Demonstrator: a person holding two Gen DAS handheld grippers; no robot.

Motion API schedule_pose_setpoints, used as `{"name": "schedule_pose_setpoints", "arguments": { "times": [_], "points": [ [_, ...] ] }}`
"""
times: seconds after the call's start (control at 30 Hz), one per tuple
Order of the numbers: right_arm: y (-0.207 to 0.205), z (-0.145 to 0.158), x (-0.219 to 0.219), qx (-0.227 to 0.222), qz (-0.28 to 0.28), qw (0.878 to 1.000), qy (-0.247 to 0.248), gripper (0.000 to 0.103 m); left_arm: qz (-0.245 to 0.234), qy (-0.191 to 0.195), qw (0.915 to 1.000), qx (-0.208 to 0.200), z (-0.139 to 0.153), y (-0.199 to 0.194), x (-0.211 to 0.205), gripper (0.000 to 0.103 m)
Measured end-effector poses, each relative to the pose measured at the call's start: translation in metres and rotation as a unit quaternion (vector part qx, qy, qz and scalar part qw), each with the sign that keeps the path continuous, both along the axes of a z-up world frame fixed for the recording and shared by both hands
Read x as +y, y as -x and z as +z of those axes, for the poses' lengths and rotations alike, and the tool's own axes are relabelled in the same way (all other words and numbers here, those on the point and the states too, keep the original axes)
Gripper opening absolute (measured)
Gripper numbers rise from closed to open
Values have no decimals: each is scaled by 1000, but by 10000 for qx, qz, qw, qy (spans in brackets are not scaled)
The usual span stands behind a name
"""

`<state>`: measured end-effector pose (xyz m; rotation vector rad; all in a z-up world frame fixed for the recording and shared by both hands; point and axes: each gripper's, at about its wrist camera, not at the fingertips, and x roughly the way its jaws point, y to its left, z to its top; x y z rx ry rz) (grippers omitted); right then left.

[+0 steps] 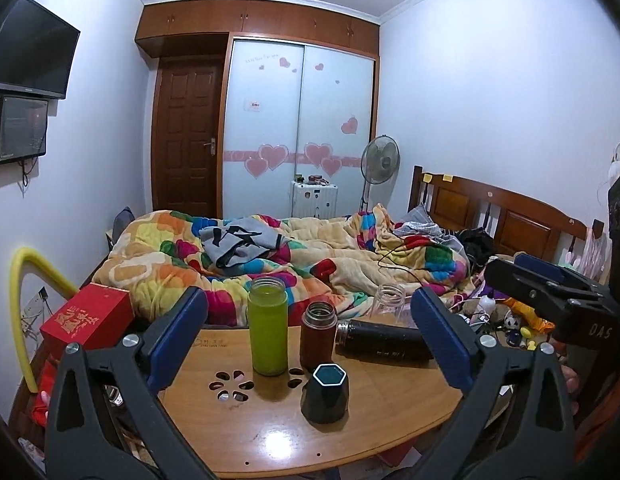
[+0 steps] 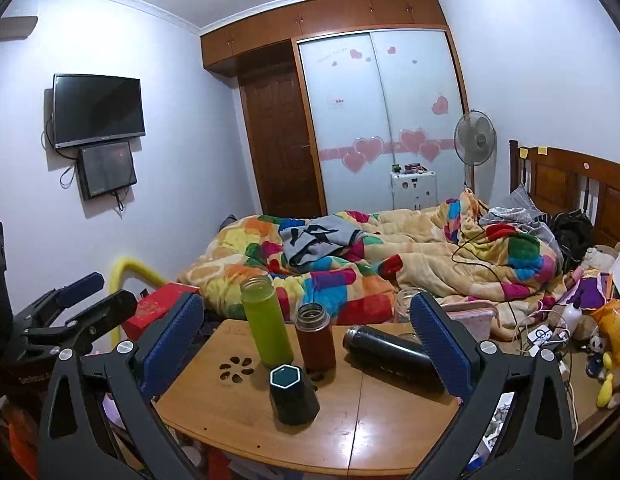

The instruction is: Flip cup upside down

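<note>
Now, cup position: the dark hexagonal cup [image 1: 325,398] stands upright, mouth up, on the wooden table [image 1: 270,436], in front of the brown bottle [image 1: 318,337] and just right of the flower-shaped cutout [image 1: 234,385].
Cup axis: vertical; you must turn it end over end so the rim meets the tabletop.
Left gripper: your left gripper [image 1: 310,336] has its blue pads spread wide, holding nothing; the cup sits low between them, slightly right of centre.
Right gripper: your right gripper [image 2: 308,336] is likewise spread and empty; the cup [image 2: 294,394] lies low and a little left of its centre.
Nearer hand: judged about equal; neither touches the cup.
Neighbours: the green bottle [image 1: 268,326] stands behind the cup to the left; the black flask [image 1: 383,340] lies on its side behind the cup to the right, with a clear jar [image 1: 387,300] beyond.
Open room: bare wood lies in front of the cup and to its right, toward the near table edge.
Risk: swinging the cup backward would likely strike the brown bottle.
</note>
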<state>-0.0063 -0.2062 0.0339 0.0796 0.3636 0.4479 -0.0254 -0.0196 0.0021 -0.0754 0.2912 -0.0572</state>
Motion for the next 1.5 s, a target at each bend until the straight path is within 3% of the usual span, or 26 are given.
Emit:
{"name": "schedule_pose_setpoints", "arguments": {
  "times": [1.5],
  "points": [
    [1,0,2,59,41,10000,-14,103,27,-39,10000,-43,2,1,9,103]
  ]
}}
